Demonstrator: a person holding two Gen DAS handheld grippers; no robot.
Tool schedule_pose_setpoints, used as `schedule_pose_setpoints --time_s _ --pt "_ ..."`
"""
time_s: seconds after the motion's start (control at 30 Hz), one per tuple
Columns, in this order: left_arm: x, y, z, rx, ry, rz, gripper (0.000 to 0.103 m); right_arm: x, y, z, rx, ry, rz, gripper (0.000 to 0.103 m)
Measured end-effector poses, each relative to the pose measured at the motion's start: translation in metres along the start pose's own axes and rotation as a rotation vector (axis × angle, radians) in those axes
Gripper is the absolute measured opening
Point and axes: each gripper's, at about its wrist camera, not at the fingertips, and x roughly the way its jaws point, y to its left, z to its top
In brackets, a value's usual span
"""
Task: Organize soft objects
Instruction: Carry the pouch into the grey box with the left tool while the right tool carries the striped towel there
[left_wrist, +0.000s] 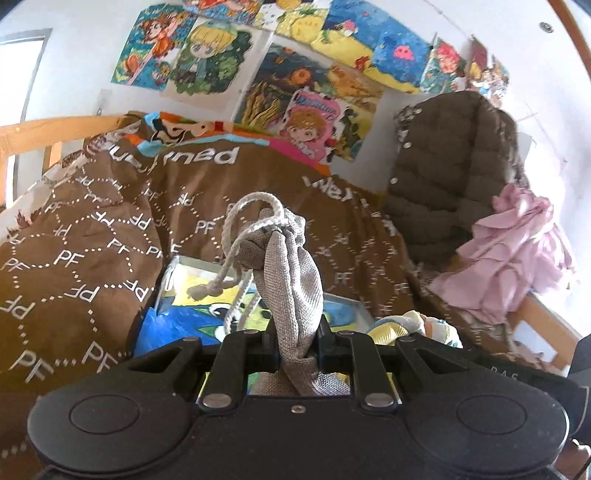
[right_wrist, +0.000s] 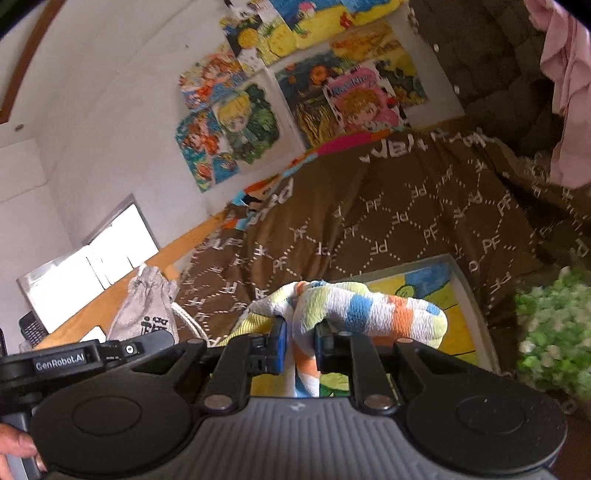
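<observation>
- Grey drawstring pouch (left_wrist: 295, 273) pinched mid-body in left tool (left_wrist: 297, 354), jaws closed on it; limp, light weave, cord dangling at 11 o'clock.
- Striped towel (right_wrist: 354, 310) clamped in right tool (right_wrist: 299, 349); fluffy, floppy, best gripped at a bunched fold.
- Both hang over a painted tray (right_wrist: 461, 291) on the brown bedspread (right_wrist: 388, 221).

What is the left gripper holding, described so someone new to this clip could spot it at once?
Start at the bed's brown blanket printed with white PF letters. In front of it, over a colourful picture tray, the left gripper pinches a grey woven drawstring pouch. Its plain grey weave and knotted white cord separate it from the striped pastel towel in the right gripper.
</observation>
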Motion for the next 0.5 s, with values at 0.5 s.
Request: schedule_pose_setpoints --time_s 0.5 --pt "0.079 0.089 -0.004 -0.181 0.089 0.089 0.019 0.084 -0.005 -0.018 0.025 0.148 -0.060 0.019"
